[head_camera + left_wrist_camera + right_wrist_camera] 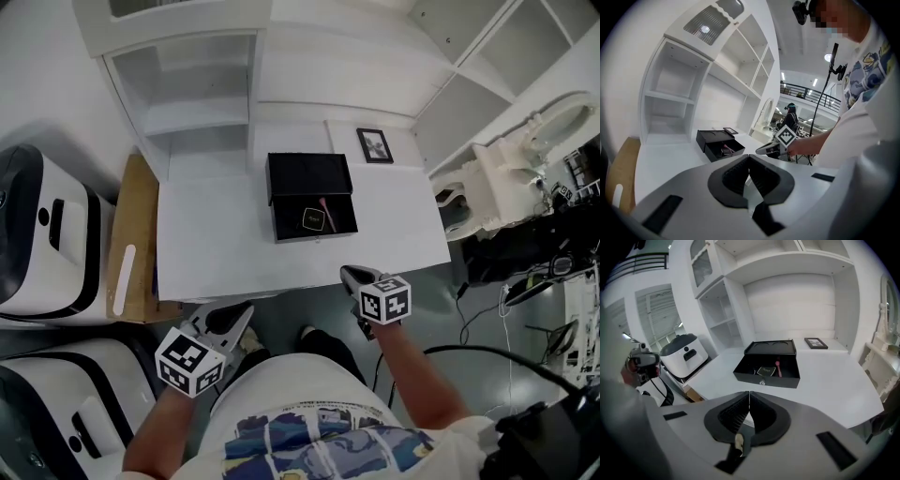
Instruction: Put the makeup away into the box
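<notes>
A black box (309,174) stands at the middle of the white table (216,244), its front drawer pulled open. Inside the drawer lie a dark square compact (313,219) and a pink stick-shaped item (327,212); both also show in the right gripper view, the compact (764,371) left of the pink item (778,368). My right gripper (349,274) hovers at the table's front edge, short of the box, jaws shut and empty (749,393). My left gripper (246,314) hangs lower left, off the table, its jaws closed with nothing between them (749,158).
A small framed picture (375,144) lies behind the box at the right. White shelving (187,103) rises at the back left. A wooden panel (131,239) leans at the table's left edge, with white appliances (37,234) beyond. Cables and equipment (534,272) crowd the floor to the right.
</notes>
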`<action>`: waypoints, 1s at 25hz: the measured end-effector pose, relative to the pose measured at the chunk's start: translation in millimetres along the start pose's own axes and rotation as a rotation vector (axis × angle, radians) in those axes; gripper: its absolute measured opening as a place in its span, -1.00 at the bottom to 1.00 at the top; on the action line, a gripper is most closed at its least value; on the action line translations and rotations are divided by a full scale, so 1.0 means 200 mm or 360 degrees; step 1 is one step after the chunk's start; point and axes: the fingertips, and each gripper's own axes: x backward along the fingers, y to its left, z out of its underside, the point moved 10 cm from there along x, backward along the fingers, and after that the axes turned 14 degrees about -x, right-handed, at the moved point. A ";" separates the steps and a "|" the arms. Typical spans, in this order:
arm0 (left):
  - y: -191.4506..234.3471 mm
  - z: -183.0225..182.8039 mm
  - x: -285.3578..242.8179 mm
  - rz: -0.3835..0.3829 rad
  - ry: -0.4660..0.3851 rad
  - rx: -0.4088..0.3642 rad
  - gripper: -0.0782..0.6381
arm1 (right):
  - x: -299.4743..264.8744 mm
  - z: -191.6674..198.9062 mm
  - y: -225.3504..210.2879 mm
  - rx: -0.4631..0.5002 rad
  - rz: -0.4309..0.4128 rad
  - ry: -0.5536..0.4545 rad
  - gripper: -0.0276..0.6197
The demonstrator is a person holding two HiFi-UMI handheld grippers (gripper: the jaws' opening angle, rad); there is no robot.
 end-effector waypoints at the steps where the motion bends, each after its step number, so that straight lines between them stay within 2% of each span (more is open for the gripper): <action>1: -0.03 -0.01 -0.02 -0.0002 -0.0004 -0.0016 -0.74 | 0.03 0.03 0.00 0.0018 -0.0025 -0.0004 -0.83; 6: -0.22 -0.08 -0.11 -0.0024 -0.0010 -0.0051 -0.74 | 0.23 0.17 -0.01 0.0073 -0.0196 -0.0021 -0.83; 12: -0.51 -0.16 -0.27 -0.0055 0.0017 -0.0070 -0.74 | 0.45 0.27 -0.05 0.0231 -0.0406 -0.0058 -0.83; 20: -0.92 -0.10 -0.41 -0.0100 0.0066 -0.0026 -0.74 | 0.68 0.48 -0.20 0.0337 -0.0568 -0.0037 -0.83; 25: -1.07 -0.05 -0.46 -0.0103 0.0126 0.0018 -0.74 | 0.76 0.55 -0.27 0.0360 -0.0602 -0.0033 -0.84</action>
